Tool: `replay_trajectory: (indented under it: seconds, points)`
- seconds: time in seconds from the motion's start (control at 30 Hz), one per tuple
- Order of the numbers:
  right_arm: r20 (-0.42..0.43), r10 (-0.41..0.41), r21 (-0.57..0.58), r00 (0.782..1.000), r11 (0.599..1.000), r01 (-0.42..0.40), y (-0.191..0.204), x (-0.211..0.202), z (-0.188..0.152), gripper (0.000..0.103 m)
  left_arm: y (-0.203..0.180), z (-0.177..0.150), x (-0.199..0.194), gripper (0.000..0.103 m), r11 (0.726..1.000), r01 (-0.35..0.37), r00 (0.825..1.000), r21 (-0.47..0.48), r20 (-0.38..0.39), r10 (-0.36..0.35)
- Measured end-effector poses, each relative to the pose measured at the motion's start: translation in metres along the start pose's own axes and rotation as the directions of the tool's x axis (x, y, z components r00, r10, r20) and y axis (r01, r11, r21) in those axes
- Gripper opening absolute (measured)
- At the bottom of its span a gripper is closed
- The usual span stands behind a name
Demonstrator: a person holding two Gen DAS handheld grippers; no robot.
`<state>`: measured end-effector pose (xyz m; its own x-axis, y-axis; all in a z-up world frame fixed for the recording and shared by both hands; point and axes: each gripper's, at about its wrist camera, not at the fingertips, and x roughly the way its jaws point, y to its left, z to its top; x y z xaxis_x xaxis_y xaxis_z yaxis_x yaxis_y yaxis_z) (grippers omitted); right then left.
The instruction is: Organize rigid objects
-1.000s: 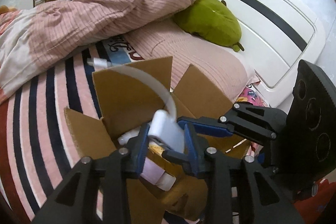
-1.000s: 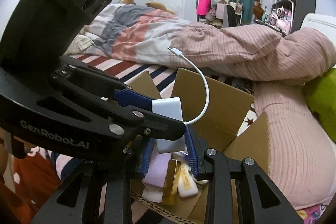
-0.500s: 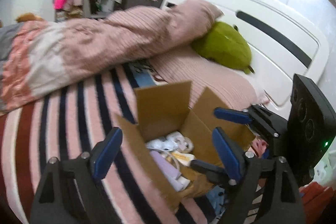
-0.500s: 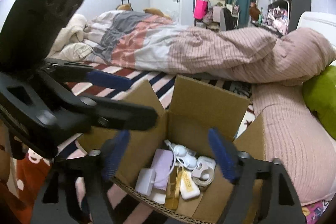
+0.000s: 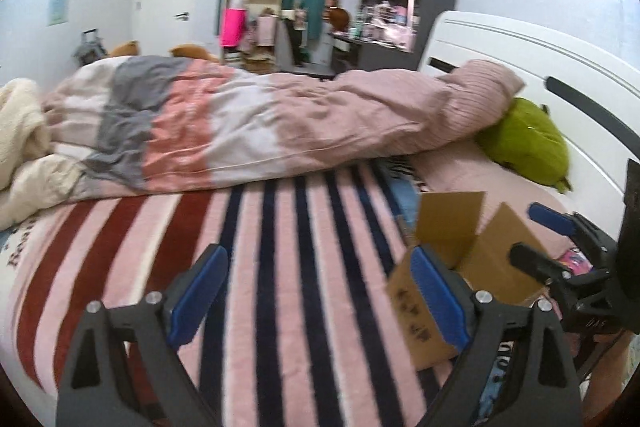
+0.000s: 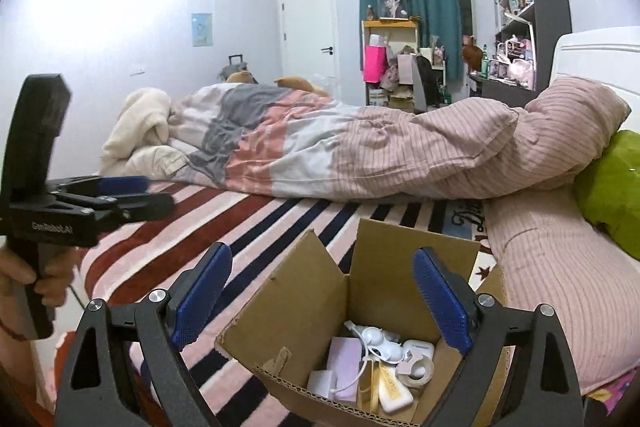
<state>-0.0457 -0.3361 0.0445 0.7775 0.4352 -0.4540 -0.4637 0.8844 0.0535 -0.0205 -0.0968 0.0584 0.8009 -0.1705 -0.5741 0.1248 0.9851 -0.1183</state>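
An open cardboard box [image 6: 296, 311] sits on the striped blanket of the bed. Inside lie a white charger block with cable [image 6: 322, 381], a lilac box [image 6: 345, 359], white earbud cases [image 6: 418, 349], a tape roll [image 6: 420, 373] and a cream tube [image 6: 394, 393]. My right gripper [image 6: 322, 303] is open and empty, above the box's front. My left gripper [image 5: 318, 297] is open and empty over the blanket, left of the box [image 5: 424, 311]. The left gripper also shows at the left of the right wrist view [image 6: 132, 193].
A bunched duvet [image 6: 360, 155] lies across the back of the bed. A pink pillow [image 6: 560, 267] and a green plush [image 6: 612, 191] lie right of the box, by the white headboard [image 5: 540, 67]. The striped blanket [image 5: 280, 267] spreads left of the box.
One second ago both grippers held the white charger over the box. They opened, the charger now lies in the box, and both grippers drew back, the left swinging away to the left.
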Motion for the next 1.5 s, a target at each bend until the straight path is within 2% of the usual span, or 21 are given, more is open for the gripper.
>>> replay_trajectory:
  seconds: [0.27, 1.5]
  points:
    - [-0.047, -0.028, 0.008, 0.999, 1.0, 0.028, 0.006, 0.013, -0.01, 0.091, 0.019, -0.01, -0.001, 0.091, 0.997, -0.078, 0.997, -0.017, -0.011, 0.077]
    - [-0.047, -0.035, 0.006, 0.998, 0.999, 0.035, 0.009, 0.015, -0.012, 0.091, 0.016, -0.006, 0.002, 0.091, 0.996, -0.094, 0.995, 0.001, -0.015, 0.094]
